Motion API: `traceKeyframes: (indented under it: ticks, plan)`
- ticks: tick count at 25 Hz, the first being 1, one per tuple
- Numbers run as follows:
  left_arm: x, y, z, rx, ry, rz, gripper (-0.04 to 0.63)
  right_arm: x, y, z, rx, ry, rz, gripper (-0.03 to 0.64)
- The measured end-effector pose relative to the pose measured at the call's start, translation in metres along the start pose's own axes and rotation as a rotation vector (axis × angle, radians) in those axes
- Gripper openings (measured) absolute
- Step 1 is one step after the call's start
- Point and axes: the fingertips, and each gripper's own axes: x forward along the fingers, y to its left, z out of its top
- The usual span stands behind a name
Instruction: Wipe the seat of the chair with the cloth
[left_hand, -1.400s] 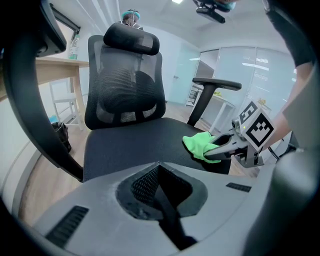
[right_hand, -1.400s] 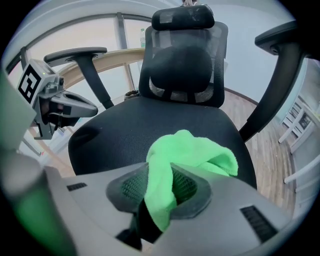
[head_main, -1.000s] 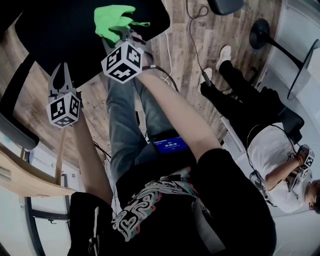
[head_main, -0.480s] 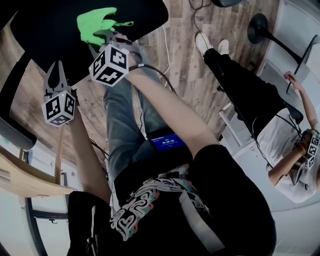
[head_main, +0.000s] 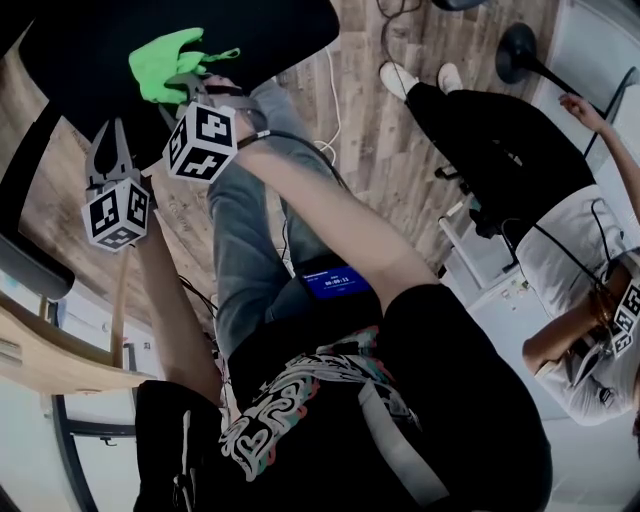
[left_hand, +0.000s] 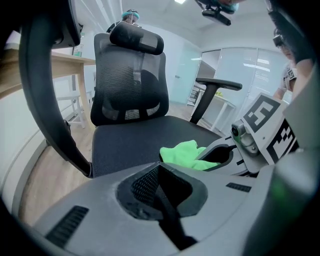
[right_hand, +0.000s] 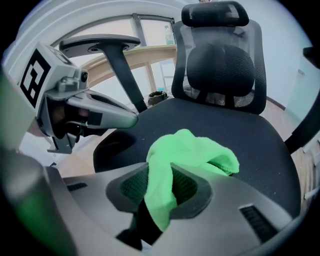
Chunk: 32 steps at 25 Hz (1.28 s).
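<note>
On the black seat (head_main: 270, 30) of the chair, toward its front, lies the green cloth (head_main: 165, 62), bunched into a loose heap. The right claw (head_main: 185, 85) is pinching one fold of it. In the right gripper view a strip of cloth runs down between the pressed pads while the rest spills forward onto the seat fabric. That hold looks deliberate. With only a fold clamped, the free bulk can press flat and drag across the seat as the arm sweeps, and the claw's hard tips stay mostly off the upholstery. The claw comes in low and nearly level with the seat, aimed at the backrest (right_hand: 220, 65), which suits a push or a sideways stroke along the surface.

The left claw (head_main: 108, 135) hangs near the seat's front edge, just beside the right one and apart from the cloth. Its jaws are pressed together on nothing. It seems parked there to stay out of the wiping path, since the chair looks steady enough without bracing.

Both armrests stand clear of the cloth, so the open middle of the seat is free to cover. Judging by where the cloth sits, most of the seat behind and beside it remains to be wiped. The main risk is the fold slipping out of the pinch if the heap catches on the fabric.
</note>
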Motion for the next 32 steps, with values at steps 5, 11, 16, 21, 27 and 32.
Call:
traceKeyframes:
  ticks: [5, 11, 16, 21, 27, 32]
  plan:
    - [0.001, 0.002, 0.0, -0.002, -0.001, 0.0, 0.002, 0.004, 0.006, 0.004, 0.004, 0.0, 0.011, 0.107]
    - [0.006, 0.003, 0.002, -0.01, 0.003, 0.002, 0.002, 0.006, 0.014, 0.007, -0.09, 0.005, 0.036, 0.107]
    - [0.009, -0.002, 0.003, -0.009, 0.007, -0.003, 0.002, 0.006, 0.016, 0.005, -0.085, 0.012, 0.051, 0.107]
    - [0.01, -0.002, 0.004, -0.011, 0.006, -0.004, 0.002, 0.004, 0.016, 0.005, -0.107, 0.013, 0.056, 0.107]
    - [0.015, -0.005, 0.007, -0.007, 0.007, -0.01, 0.002, 0.005, 0.014, 0.004, -0.114, 0.019, 0.056, 0.107]
    - [0.013, -0.004, 0.006, -0.004, 0.007, -0.01, 0.002, 0.004, 0.017, 0.004, -0.089, 0.01, 0.065, 0.107]
